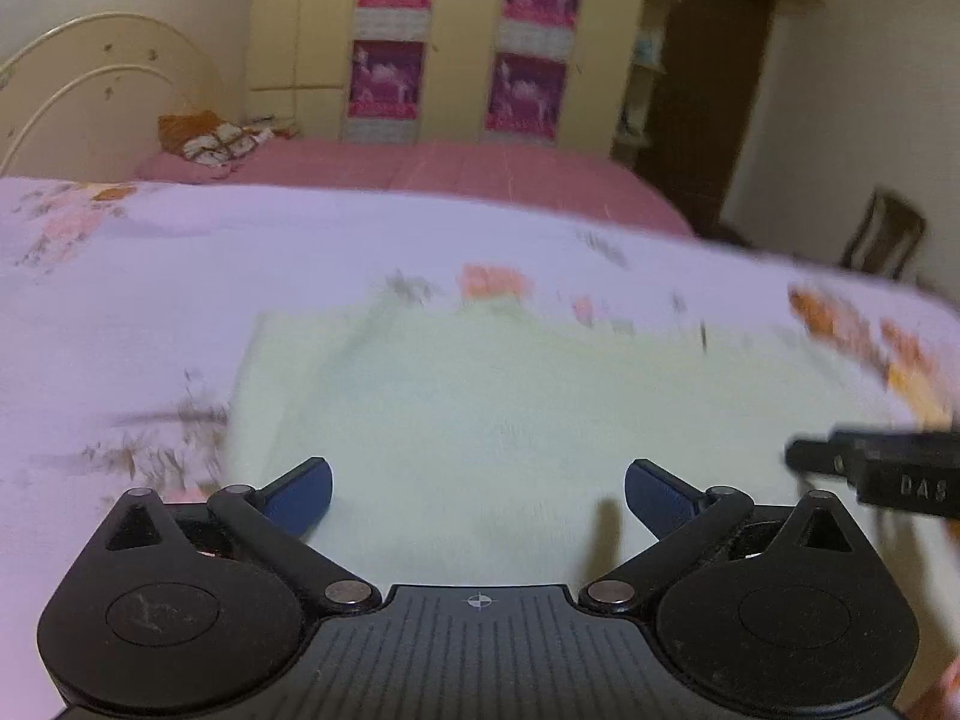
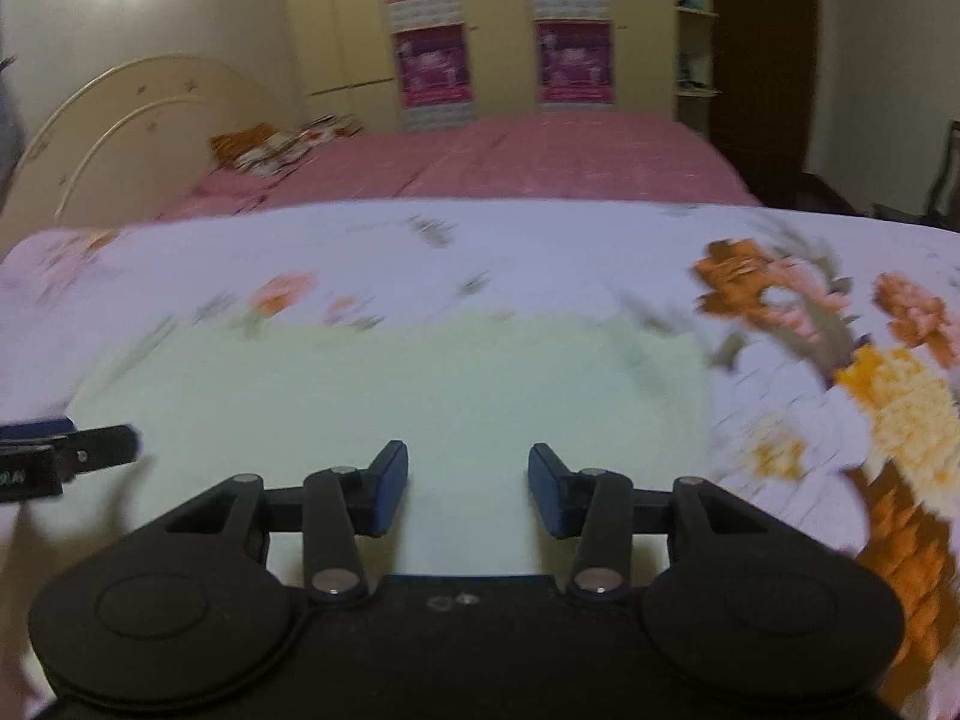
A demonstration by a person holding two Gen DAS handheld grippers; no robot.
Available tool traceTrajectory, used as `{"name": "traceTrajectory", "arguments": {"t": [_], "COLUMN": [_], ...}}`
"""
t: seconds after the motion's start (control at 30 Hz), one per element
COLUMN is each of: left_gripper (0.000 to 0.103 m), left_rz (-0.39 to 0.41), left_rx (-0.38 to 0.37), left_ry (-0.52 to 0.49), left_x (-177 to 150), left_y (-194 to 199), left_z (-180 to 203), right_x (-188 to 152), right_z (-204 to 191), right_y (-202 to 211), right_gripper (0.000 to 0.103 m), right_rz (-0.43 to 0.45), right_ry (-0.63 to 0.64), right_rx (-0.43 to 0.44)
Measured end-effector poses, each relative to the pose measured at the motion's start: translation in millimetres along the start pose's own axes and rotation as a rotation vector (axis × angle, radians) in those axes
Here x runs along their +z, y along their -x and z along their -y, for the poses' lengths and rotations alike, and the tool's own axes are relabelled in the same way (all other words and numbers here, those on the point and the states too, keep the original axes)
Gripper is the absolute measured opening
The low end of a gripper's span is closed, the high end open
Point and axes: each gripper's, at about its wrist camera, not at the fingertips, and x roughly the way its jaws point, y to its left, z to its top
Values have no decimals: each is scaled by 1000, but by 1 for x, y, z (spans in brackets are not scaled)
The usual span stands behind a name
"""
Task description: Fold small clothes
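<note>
A pale green cloth (image 1: pixel 480 408) lies flat on a floral white sheet (image 1: pixel 150 276); the right wrist view shows the same cloth (image 2: pixel 390 384) as a wide rectangle. My left gripper (image 1: pixel 478 495) hovers over the cloth's near part, jaws spread wide, nothing between the blue pads. My right gripper (image 2: pixel 468 489) stands partly open above the cloth's near edge, with only cloth surface showing in the gap. The right gripper's tip (image 1: pixel 870 468) pokes in at the right edge of the left wrist view. In the right wrist view the left gripper's tip (image 2: pixel 66 459) pokes in at the left edge. Both views are motion-blurred.
The floral sheet (image 2: pixel 810 324) spreads around the cloth on all sides. Behind it lies a pink bed (image 2: pixel 510 162) with a cream headboard (image 2: pixel 120 126) and a patterned pillow (image 2: pixel 270 147). A wardrobe with pink posters (image 2: pixel 438 60) stands at the back, a chair (image 1: pixel 882 240) at right.
</note>
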Motion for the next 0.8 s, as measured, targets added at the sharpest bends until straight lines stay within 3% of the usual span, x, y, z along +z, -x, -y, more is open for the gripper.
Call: {"name": "traceTrajectory", "arguments": {"t": [0.17,0.3,0.5,0.8], "left_gripper": [103,103,103,103], "left_rz": [-33,-53,-69,-96], "left_rx": [44,60,61,41], "left_ry": [-99,-81,-73,-33], "left_x": [-9,-7,-11,-31], "left_y": [-2,5,22,45], "left_z": [5,5,9,3], "right_x": [-9,-10,-22,-49], "right_z": [0,9,-2,-23], "right_y": [-2,10,38,51], "right_gripper": [45,46,51,52], "right_rz": [-10,-14,9,-22], "right_ry": [29,-7,-41,-8], "right_rx": [-67,-109,-49,-42]}}
